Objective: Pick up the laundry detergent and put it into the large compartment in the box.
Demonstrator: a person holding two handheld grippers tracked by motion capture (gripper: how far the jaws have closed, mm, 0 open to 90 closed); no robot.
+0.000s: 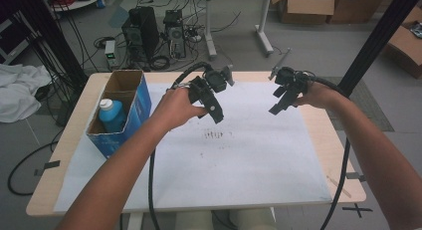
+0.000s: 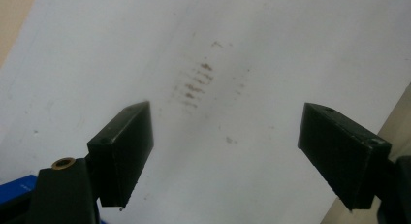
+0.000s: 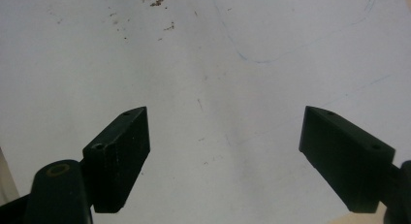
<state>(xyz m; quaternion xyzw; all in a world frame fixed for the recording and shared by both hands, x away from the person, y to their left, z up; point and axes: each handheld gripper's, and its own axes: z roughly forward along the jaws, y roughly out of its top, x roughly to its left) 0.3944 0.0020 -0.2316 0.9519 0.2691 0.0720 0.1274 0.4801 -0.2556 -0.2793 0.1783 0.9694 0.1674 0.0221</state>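
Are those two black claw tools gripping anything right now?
No. The left gripper and right gripper both stand open over the white sheet, with nothing between their jaws.

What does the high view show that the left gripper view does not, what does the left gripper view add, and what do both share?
High view alone: the blue cardboard box at the table's left edge with a blue bottle standing in it, both forearms, and the right gripper held above the sheet. Left gripper view alone: a close look at the left gripper, its two black jaws wide apart with nothing between them. Shared: the white sheet covering the table and the brown smudges near its middle.
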